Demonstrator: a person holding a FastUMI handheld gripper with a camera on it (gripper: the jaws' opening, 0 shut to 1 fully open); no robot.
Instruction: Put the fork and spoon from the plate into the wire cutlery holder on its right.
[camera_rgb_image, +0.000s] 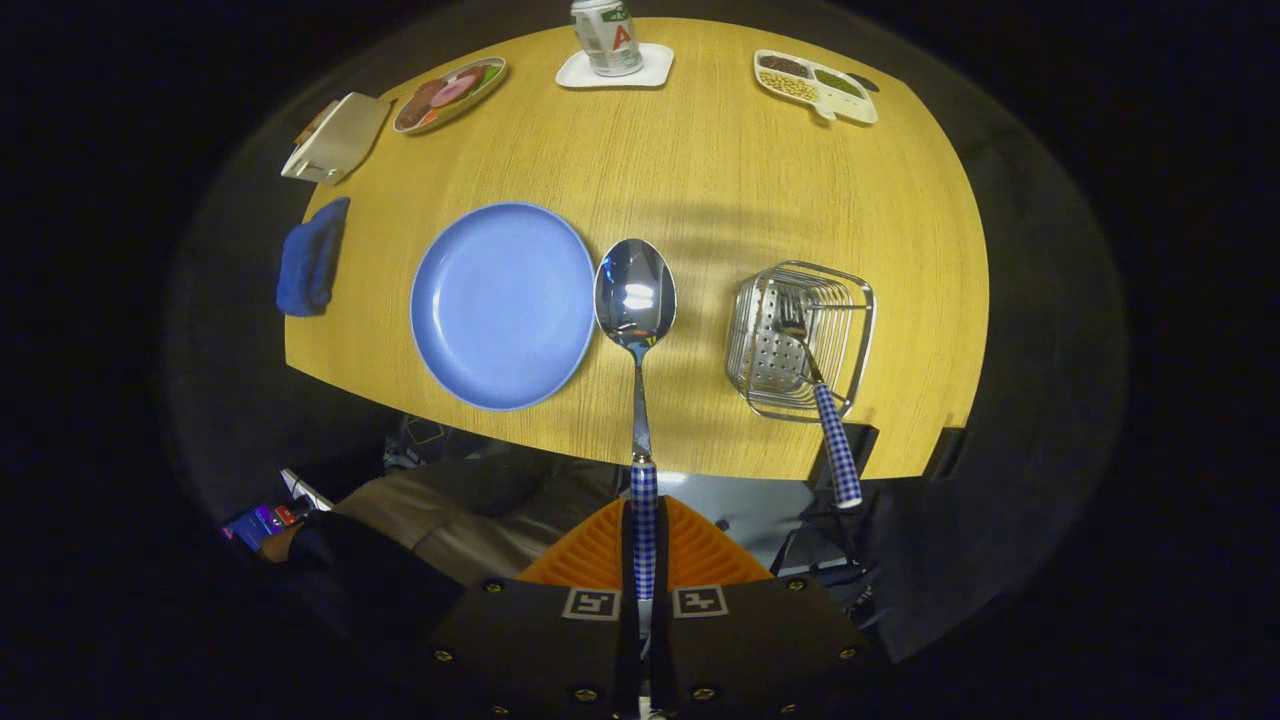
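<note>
The gripper (645, 560) is up high over the near edge of the table (720, 190), fingers clamped on the checked handle of the spoon (636, 300), bowl pointing away between the plate (503, 305) and the wire cutlery holder (800, 340). The fork (812, 375) is already in the holder on the right, handle sticking out toward the near side.
</note>
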